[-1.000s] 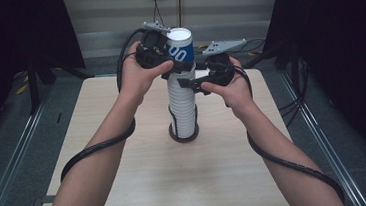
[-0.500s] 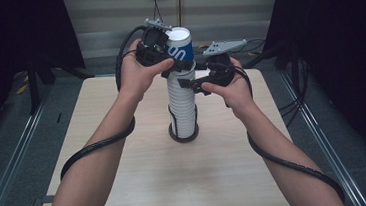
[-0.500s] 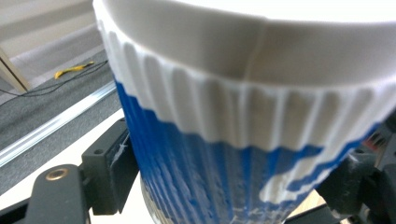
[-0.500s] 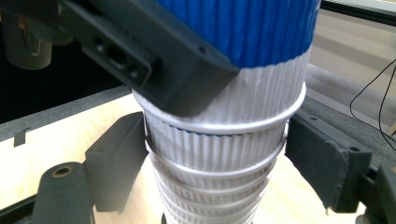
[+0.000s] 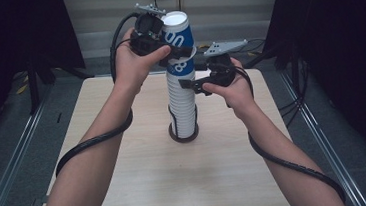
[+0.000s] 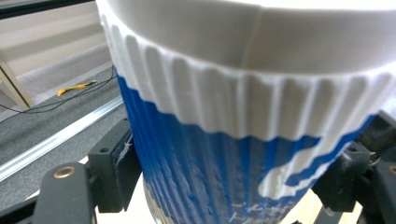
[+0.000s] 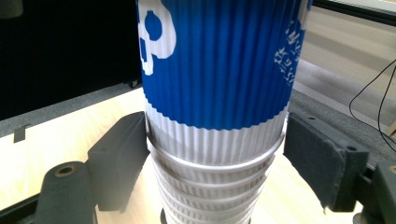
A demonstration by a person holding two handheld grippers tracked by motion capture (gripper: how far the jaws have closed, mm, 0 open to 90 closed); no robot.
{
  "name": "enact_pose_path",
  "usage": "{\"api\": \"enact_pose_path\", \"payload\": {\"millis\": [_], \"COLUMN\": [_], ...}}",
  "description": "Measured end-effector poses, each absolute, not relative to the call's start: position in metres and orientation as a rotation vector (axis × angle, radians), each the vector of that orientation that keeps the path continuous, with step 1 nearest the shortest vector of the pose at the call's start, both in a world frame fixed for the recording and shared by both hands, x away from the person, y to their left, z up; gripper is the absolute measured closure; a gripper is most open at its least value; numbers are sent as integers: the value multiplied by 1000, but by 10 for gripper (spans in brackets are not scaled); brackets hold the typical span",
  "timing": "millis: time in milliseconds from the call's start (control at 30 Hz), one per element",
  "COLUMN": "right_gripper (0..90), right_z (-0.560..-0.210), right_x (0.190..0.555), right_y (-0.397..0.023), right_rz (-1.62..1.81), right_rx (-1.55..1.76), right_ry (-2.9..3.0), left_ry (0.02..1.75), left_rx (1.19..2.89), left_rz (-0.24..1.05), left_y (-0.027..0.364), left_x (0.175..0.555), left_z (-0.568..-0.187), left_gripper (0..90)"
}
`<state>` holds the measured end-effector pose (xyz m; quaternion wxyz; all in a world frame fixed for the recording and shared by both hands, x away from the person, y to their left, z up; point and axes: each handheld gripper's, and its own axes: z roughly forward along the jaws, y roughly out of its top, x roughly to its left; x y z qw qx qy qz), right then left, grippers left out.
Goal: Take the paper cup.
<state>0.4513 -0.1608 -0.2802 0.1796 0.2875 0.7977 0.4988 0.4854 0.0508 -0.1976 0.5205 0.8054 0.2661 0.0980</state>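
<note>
Now your left gripper (image 5: 179,53) is clamping the blue top cup (image 5: 178,40), while your right gripper (image 5: 189,85), jaws just closing, is pinching the cup stack (image 5: 181,108) beneath.

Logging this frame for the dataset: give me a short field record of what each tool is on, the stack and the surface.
left tool: clamped on the top blue cup, lifting it
right tool: jaws around the cup stack just under the blue cup, closing; contact unclear
stack: upright, white ribbed cups, on a dark round base
surface: light wooden table
</note>
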Motion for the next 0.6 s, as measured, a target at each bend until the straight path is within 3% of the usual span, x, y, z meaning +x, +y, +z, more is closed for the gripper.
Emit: {"api": "enact_pose_path", "payload": {"millis": [600], "right_gripper": [205], "right_z": [-281], "right_x": [451], "right_y": [-160], "right_rz": [1405], "right_rx": [802], "right_ry": [2253], "left_ry": [629], "left_rx": [1887], "left_rz": [265], "left_y": [71], "left_x": [476], "left_z": [-185], "left_gripper": [220]}}
